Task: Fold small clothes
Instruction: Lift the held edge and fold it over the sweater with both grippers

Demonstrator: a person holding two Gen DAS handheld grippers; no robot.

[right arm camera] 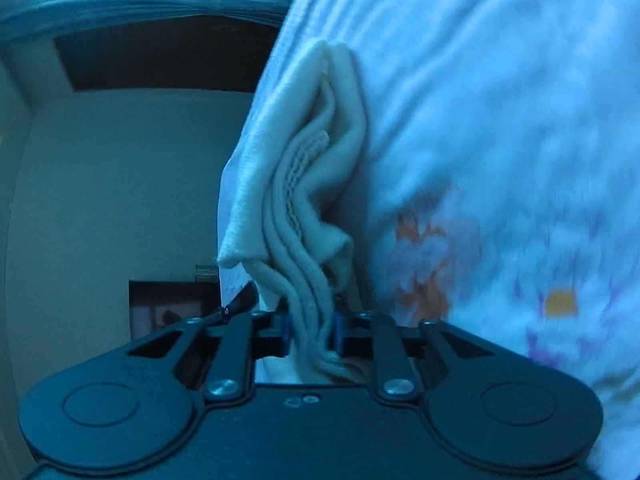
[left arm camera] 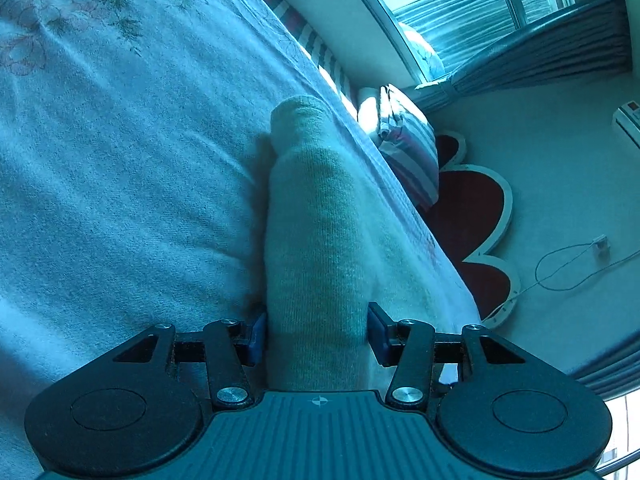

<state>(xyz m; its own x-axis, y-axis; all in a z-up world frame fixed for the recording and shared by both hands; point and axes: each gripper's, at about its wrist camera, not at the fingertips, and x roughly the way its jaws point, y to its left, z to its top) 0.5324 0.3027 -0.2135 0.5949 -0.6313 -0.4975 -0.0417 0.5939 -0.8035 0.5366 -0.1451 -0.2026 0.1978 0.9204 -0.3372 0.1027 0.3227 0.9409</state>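
A pale knitted garment (left arm camera: 316, 240) lies folded into a long strip on the floral bedsheet (left arm camera: 120, 140), near the bed's edge. My left gripper (left arm camera: 316, 336) straddles its near end; the jaws are apart on either side of the cloth, with the left pad touching it. In the right wrist view the same garment (right arm camera: 304, 184) shows as several stacked layers. My right gripper (right arm camera: 310, 332) is shut on the bunched edges of these layers and holds them against the floral sheet (right arm camera: 500, 160).
A striped pillow (left arm camera: 408, 148) lies at the bed's edge. A red flower-shaped rug (left arm camera: 472, 216) and a white cable (left arm camera: 568, 268) are on the floor. A window (left arm camera: 460, 8) with grey curtains is beyond. A dark opening (right arm camera: 160, 56) shows in the right wrist view.
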